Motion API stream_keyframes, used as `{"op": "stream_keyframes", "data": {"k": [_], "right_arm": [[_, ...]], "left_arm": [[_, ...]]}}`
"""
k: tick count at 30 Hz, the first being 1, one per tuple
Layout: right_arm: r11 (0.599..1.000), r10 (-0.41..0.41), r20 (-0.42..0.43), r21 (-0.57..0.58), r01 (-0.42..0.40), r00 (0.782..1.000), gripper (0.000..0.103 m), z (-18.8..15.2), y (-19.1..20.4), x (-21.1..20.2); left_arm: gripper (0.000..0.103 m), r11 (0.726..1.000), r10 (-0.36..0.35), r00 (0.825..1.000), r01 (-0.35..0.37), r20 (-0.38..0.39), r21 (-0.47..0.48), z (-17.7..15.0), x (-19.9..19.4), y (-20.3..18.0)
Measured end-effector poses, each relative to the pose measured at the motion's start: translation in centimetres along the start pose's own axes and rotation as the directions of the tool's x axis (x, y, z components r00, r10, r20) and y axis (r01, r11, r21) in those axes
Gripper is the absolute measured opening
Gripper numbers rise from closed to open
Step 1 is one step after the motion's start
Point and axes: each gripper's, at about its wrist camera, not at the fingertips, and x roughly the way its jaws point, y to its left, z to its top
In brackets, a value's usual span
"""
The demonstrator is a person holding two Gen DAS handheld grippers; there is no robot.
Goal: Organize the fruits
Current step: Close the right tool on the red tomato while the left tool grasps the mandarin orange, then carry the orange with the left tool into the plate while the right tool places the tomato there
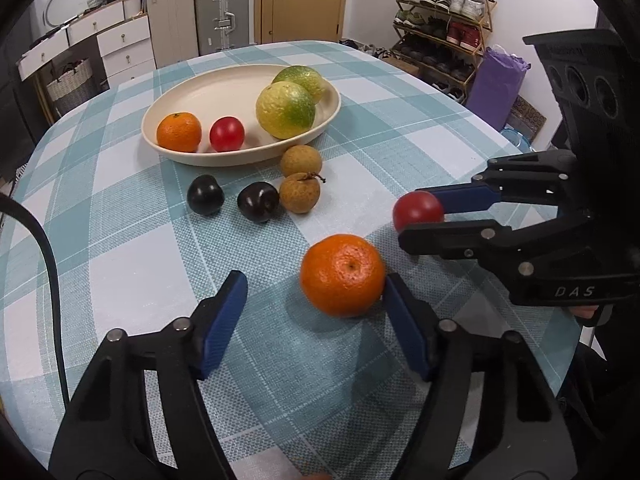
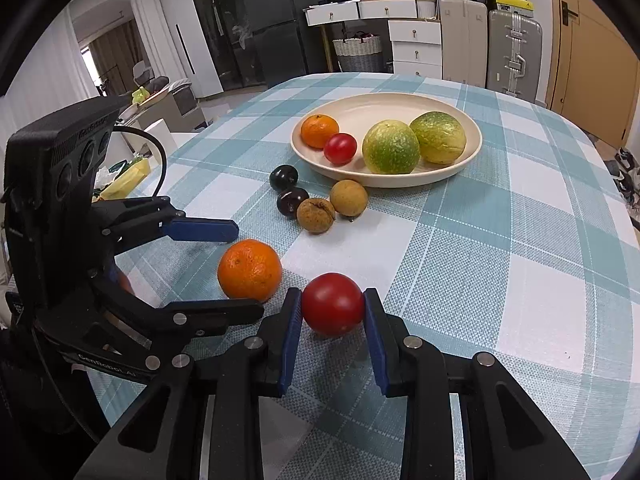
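My left gripper (image 1: 314,292) is open around a loose orange (image 1: 343,275) on the checked tablecloth; its right pad touches the orange, the left pad stands apart. My right gripper (image 2: 332,306) is shut on a red tomato (image 2: 333,304), which rests on the cloth; it also shows in the left wrist view (image 1: 418,210). A cream plate (image 1: 240,156) holds an orange (image 1: 179,132), a red tomato (image 1: 227,133) and two large green-yellow fruits (image 1: 285,109). Two dark plums (image 1: 205,194) and two brown longans (image 1: 300,192) lie in front of the plate.
The round table (image 2: 520,280) has a teal and white checked cloth. Behind it stand drawers, suitcases (image 1: 222,16) and a shoe rack (image 1: 440,28). A black cable (image 1: 48,256) runs along the left side.
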Motion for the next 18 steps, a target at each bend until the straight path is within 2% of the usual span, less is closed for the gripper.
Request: {"op": "stream_keyframes", "data": {"k": [5,9,18], "right_arm": [[1.000,0.002,0.005,0.008,-0.002,1.000,0.031,0.0,-0.2,0.0],[1.000,0.003,0.006,0.010,-0.003,1.000,0.031,-0.1,-0.2,0.0],[1.000,0.000,0.022,0.021,0.000,1.000,0.031,-0.1,-0.5,-0.2]], "left_arm": [[0.038,0.997,-0.077,0.997,0.077,0.012,0.000,0.1,-0.2,-0.1],[0.038,0.998,-0.063,0.998,0.062,0.015,0.020,0.1,-0.3,-0.4],[0.038,0.998,-0.051,0.997,0.052,0.051,-0.030,0.3,-0.8,0.6]]}}
